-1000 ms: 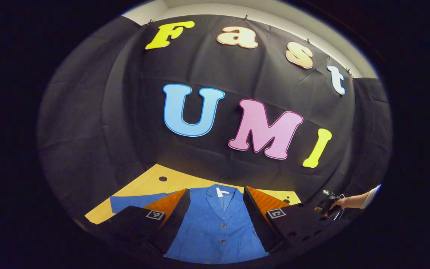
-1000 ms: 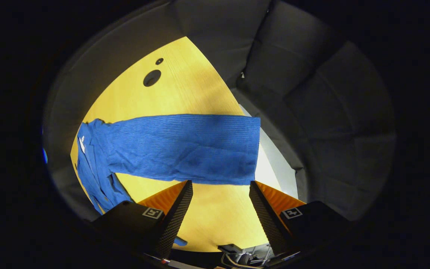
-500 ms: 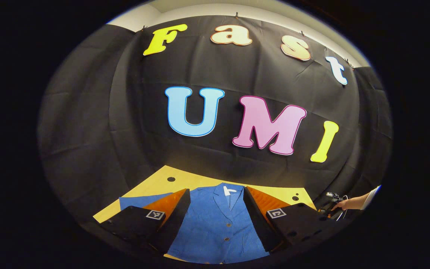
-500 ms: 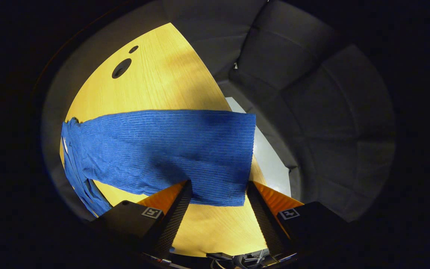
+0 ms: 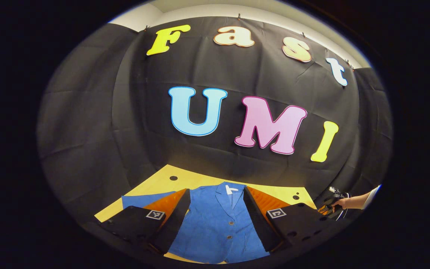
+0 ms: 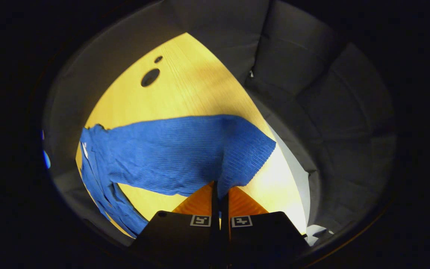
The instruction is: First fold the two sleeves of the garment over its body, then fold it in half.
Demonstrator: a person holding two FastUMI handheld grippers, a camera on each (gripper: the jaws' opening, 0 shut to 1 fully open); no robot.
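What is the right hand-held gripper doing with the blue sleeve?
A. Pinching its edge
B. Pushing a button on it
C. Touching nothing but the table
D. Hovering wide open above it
A: in the right gripper view the right hand-held gripper has its fingers closed together on the lower edge of the blue sleeve, which bunches there.

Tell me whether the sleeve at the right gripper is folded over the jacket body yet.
Not yet. The sleeve stretches out sideways across the table, its lower edge pinched in the right gripper.
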